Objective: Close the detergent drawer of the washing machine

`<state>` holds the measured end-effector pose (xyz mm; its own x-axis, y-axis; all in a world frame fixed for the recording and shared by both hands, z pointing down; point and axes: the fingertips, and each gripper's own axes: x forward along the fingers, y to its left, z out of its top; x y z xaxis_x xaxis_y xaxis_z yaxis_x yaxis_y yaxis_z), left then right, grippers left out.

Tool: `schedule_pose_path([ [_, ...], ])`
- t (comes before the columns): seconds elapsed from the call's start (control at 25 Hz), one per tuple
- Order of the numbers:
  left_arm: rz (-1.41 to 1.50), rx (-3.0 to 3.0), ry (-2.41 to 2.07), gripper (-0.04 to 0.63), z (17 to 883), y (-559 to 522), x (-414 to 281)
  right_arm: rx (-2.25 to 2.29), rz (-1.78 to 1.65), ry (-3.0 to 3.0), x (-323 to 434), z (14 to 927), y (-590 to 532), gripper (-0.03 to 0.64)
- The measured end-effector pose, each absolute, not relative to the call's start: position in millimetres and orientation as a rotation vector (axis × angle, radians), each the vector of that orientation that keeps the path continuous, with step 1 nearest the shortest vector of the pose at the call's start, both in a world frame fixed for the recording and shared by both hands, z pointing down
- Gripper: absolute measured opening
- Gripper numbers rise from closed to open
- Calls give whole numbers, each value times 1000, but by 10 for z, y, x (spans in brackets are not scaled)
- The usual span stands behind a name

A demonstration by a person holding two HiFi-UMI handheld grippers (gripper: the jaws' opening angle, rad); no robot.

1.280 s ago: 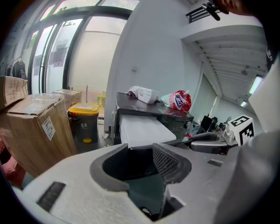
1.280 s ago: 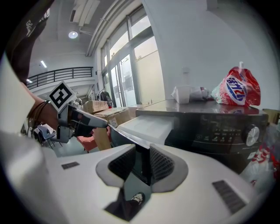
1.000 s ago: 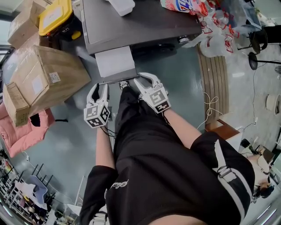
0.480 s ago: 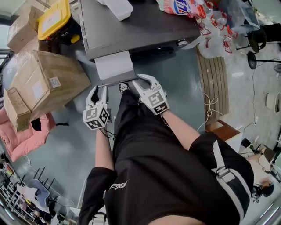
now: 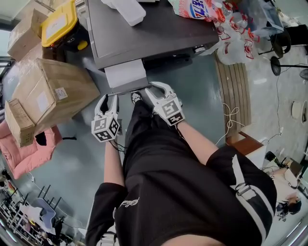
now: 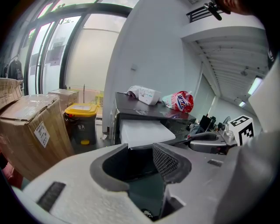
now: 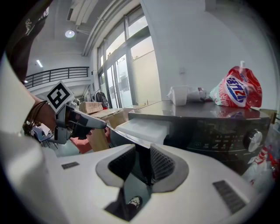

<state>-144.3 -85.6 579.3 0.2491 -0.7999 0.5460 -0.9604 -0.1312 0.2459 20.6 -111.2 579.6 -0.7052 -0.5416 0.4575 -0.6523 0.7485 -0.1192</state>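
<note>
The drawer (image 5: 125, 73) juts from the washing machine (image 5: 154, 29) at twelve o'clock. My right tongs (image 5: 156, 87) pinch its front edge, and my left tongs (image 5: 108, 99) gape empty just short. I'd push straight in, level, without twisting.

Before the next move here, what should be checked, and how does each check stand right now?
1. Detergent drawer pulled out of the washing machine, so there is something to close: ok.
2. Right hand-held gripper on the drawer's front panel: ok, the panel sits between its pads.
3. Left hand-held gripper free: ok, jaws apart, nothing between them.
4. Drawer slot clear inside: cannot tell, it is hidden.
5. Detergent bag and white container on the machine's top, away from the drawer: ok.
6. Cardboard box apart from the drawer: ok.
</note>
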Motion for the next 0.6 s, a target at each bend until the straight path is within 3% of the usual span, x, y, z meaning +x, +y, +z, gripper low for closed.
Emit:
schedule_pose_path([
  [0.6, 385, 1986, -1595, 181, 5790, -1018, -1488, 949, 390, -2547, 166, 5794, -1273, 112],
])
